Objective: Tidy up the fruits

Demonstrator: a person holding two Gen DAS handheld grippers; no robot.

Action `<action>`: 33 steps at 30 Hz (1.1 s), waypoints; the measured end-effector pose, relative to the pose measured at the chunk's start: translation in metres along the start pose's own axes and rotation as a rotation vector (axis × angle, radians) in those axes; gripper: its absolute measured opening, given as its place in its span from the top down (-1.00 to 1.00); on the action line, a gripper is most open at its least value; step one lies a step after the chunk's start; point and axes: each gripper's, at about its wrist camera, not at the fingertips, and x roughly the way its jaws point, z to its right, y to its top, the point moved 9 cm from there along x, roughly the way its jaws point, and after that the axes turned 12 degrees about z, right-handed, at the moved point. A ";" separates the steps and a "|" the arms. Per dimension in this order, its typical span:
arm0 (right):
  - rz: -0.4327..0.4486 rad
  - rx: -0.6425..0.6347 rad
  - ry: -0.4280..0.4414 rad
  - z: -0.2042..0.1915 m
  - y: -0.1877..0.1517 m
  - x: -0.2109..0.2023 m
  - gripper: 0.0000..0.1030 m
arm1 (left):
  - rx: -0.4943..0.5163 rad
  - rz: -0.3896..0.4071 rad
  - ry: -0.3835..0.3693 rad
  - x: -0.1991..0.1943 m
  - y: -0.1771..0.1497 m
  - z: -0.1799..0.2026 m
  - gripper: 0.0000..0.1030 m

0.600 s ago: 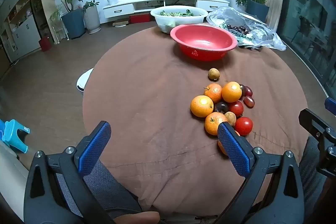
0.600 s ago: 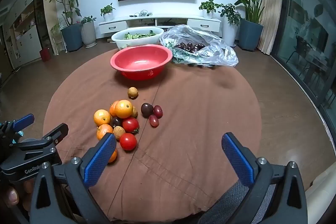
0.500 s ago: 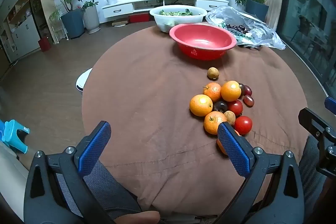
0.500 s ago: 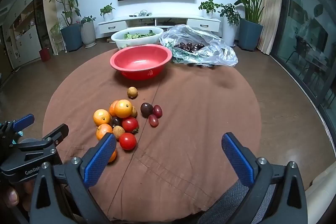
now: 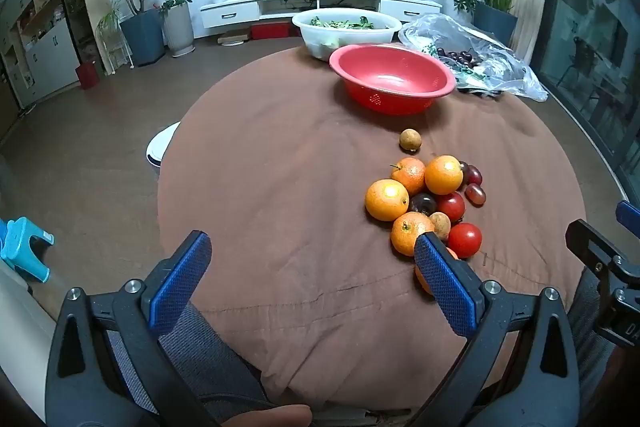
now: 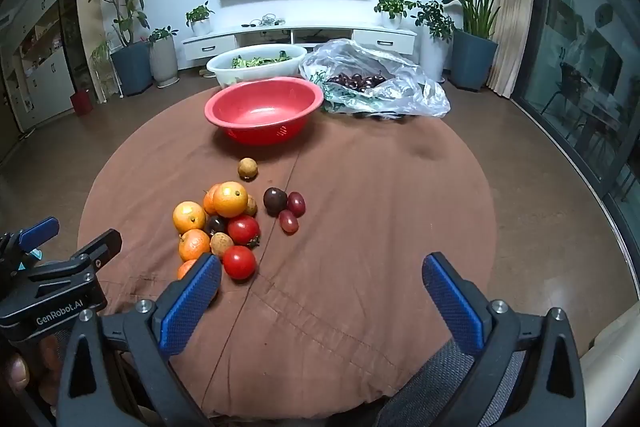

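Both the left gripper point(image 5: 312, 267) and right gripper point(image 6: 320, 287) hung over the worktop's near edge, jaws spread wide and empty, probably sizing up the loose pile of oranges and tomatoes point(image 6: 224, 227) for the empty red plastic bowl point(image 6: 264, 107) near the far edge.

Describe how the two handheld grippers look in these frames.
Both the left gripper and the right gripper have black plastic frames with silver bolts and blue textured pads on the jaws. The left one's black body carries white "GenRobot.AI" lettering and small blue parts.

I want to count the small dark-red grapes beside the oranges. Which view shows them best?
The right wrist view: the grapes lie apart from the pile, unobstructed. In the left wrist view the oranges partly hide them.
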 end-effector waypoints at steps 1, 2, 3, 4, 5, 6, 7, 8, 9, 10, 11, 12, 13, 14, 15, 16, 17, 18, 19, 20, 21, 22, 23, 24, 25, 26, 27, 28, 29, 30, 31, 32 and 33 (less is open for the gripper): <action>-0.001 0.000 -0.001 0.000 -0.001 0.000 -1.00 | -0.001 0.000 0.000 0.000 0.000 0.000 -0.99; -0.002 0.001 -0.003 0.000 -0.001 0.000 -1.00 | -0.001 0.000 0.000 0.000 0.000 0.000 -0.99; -0.003 0.003 -0.007 -0.001 -0.001 0.002 -1.00 | 0.000 0.002 0.000 0.000 0.001 0.000 -0.99; -0.003 0.003 -0.007 -0.001 -0.001 0.002 -1.00 | 0.000 0.003 0.001 0.000 0.001 0.000 -0.99; -0.004 0.004 -0.007 -0.001 -0.001 0.002 -1.00 | 0.000 0.005 0.001 -0.001 0.001 0.000 -0.99; -0.003 0.004 -0.007 -0.001 -0.001 0.002 -1.00 | 0.001 0.006 0.001 -0.002 0.002 0.000 -0.99; -0.004 0.006 -0.008 0.000 -0.002 0.002 -1.00 | 0.002 0.007 0.001 -0.002 0.001 0.000 -0.99; -0.005 0.008 -0.008 0.000 -0.002 0.002 -1.00 | 0.001 0.008 0.000 -0.002 0.002 0.000 -0.99; -0.005 0.009 -0.008 0.001 -0.002 0.003 -1.00 | 0.001 0.008 0.001 -0.002 0.002 0.000 -0.99; -0.005 0.008 -0.009 0.001 -0.002 0.003 -1.00 | 0.002 0.007 0.001 -0.002 0.002 0.000 -0.99; -0.005 0.008 -0.008 0.001 -0.002 0.002 -1.00 | 0.001 0.008 0.001 -0.002 0.002 0.000 -0.99; -0.006 0.008 -0.008 0.001 -0.002 0.002 -1.00 | -0.001 0.009 0.001 -0.002 0.002 0.000 -0.99; -0.005 0.008 -0.008 0.001 -0.002 0.002 -1.00 | -0.001 0.010 0.000 -0.003 0.002 0.000 -0.99; -0.006 0.008 -0.008 0.001 -0.002 0.002 -1.00 | -0.002 0.011 0.001 -0.003 0.002 0.000 -0.99; -0.006 0.009 -0.008 0.001 -0.002 0.003 -1.00 | -0.002 0.012 0.001 -0.004 0.002 0.000 -0.99; -0.006 0.009 -0.008 0.001 -0.002 0.002 -1.00 | -0.004 0.014 0.002 -0.004 0.003 -0.001 -0.99; -0.007 0.010 -0.009 0.002 -0.003 0.002 -1.00 | -0.005 0.014 0.001 -0.004 0.003 -0.001 -0.99; -0.009 0.011 -0.010 0.002 -0.003 0.003 -1.00 | -0.005 0.015 0.001 -0.004 0.003 -0.001 -0.99; -0.010 0.014 -0.010 0.002 -0.004 0.004 -1.00 | -0.005 0.014 0.001 -0.004 0.003 -0.001 -0.99; -0.011 0.015 -0.011 0.002 -0.004 0.004 -1.00 | -0.005 0.014 0.001 -0.004 0.003 -0.001 -0.99; -0.012 0.017 -0.012 0.002 -0.005 0.004 -1.00 | -0.004 0.014 0.001 -0.004 0.003 -0.001 -0.99; -0.014 0.018 -0.013 0.002 -0.005 0.005 -1.00 | -0.004 0.014 0.001 -0.004 0.003 -0.001 -0.99; -0.015 0.019 -0.013 0.002 -0.006 0.005 -1.00 | -0.004 0.013 0.000 -0.004 0.003 -0.001 -0.99; -0.016 0.020 -0.013 0.002 -0.006 0.006 -1.00 | -0.005 0.013 0.001 -0.004 0.003 -0.001 -0.99; -0.016 0.020 -0.013 0.002 -0.006 0.006 -1.00 | -0.005 0.013 0.000 -0.004 0.003 -0.001 -0.99; -0.016 0.020 -0.013 0.002 -0.006 0.006 -1.00 | -0.004 0.012 0.000 -0.004 0.003 -0.001 -0.99; -0.017 0.020 -0.013 0.002 -0.006 0.005 -1.00 | -0.004 0.012 -0.001 -0.004 0.003 -0.001 -0.99; -0.016 0.021 -0.013 0.002 -0.006 0.005 -1.00 | -0.004 0.011 -0.002 -0.004 0.003 -0.001 -0.99; -0.016 0.021 -0.013 0.002 -0.006 0.005 -1.00 | -0.004 0.011 -0.002 -0.004 0.003 0.000 -0.99; -0.016 0.021 -0.012 0.002 -0.006 0.005 -1.00 | -0.003 0.010 -0.003 -0.004 0.003 0.000 -0.99; -0.016 0.020 -0.013 0.002 -0.006 0.005 -1.00 | -0.003 0.010 -0.004 -0.004 0.003 0.000 -0.99; -0.017 0.020 -0.013 0.002 -0.006 0.005 -1.00 | -0.003 0.010 -0.003 -0.004 0.003 0.000 -0.99; -0.017 0.021 -0.013 0.002 -0.007 0.006 -1.00 | -0.003 0.010 -0.003 -0.004 0.003 0.000 -0.99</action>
